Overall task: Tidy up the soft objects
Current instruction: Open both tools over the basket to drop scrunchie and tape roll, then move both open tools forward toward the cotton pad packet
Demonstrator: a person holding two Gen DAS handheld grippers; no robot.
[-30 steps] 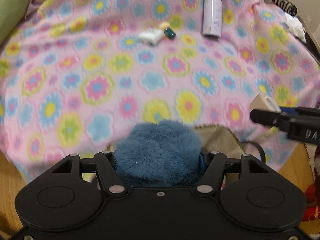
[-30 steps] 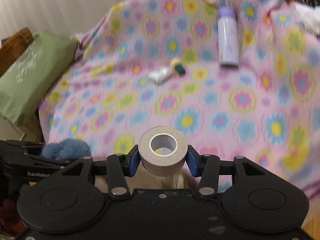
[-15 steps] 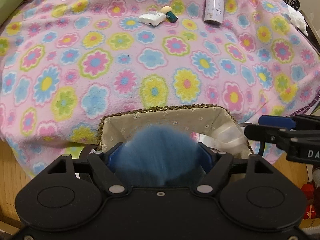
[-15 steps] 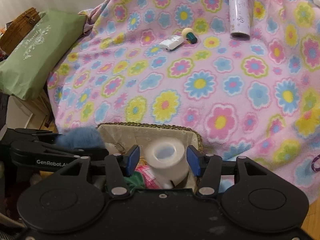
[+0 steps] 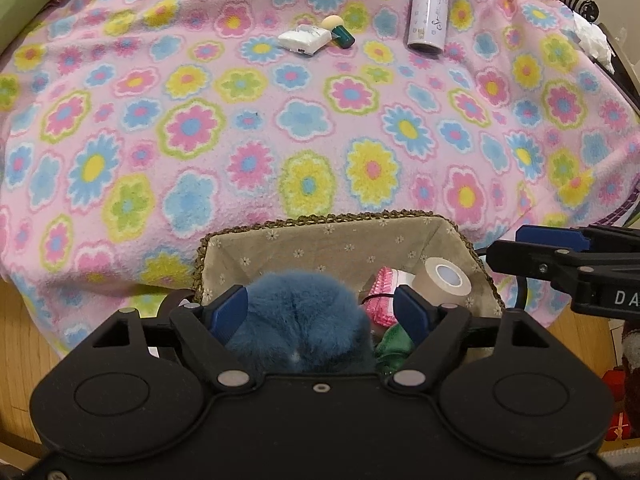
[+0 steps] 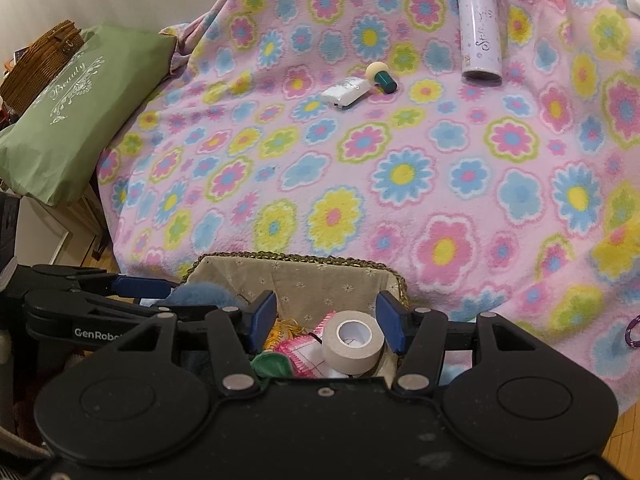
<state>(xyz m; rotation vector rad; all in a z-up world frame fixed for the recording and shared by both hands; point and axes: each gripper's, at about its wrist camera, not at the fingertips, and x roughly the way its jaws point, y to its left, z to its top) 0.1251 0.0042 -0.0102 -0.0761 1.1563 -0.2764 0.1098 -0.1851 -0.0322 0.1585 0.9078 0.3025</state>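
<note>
Landmark = lined basket [image 5: 320,240] at near edge of floral blanket [image 5: 280,128], braided rim, beige fabric liner w/ small flowers.

L gripper [image 5: 322,310] sits over basket's near-left part. Fingers spread wide; blue fluffy pom [image 5: 298,320] sits between them, fills most of the gap. Fur looks loose, not squeezed, & right pad stands apart from it; left pad at fur edge, contact unclear. Reads as open, pom down in basket's left half. From R cam the pom [image 6: 200,294] shows at basket's left wall, beside the L gripper's arm.

R gripper [image 6: 326,322] over basket's right side, jaws wide apart, nothing held. Tape roll [image 6: 352,344] lies inside basket near its right wall, below and between the 2 pads but touching neither; hole faces up toward cam. In L cam tape roll [image 5: 442,282] rests in basket's right corner.

Also in basket: pink-edged cloth [image 6: 304,354] just left of tape, green soft item [image 6: 270,364] near-left of that, yellow bit [image 6: 282,330] toward middle.

Beyond basket, on blanket far side: white packet [image 6: 346,91] touching a sponge applicator w/ teal base [image 6: 380,75]; purple bottle [image 6: 479,32] lying further right. Green pillow [image 6: 68,120] far left of basket, off blanket edge, wicker item [image 6: 38,64] behind it.
</note>
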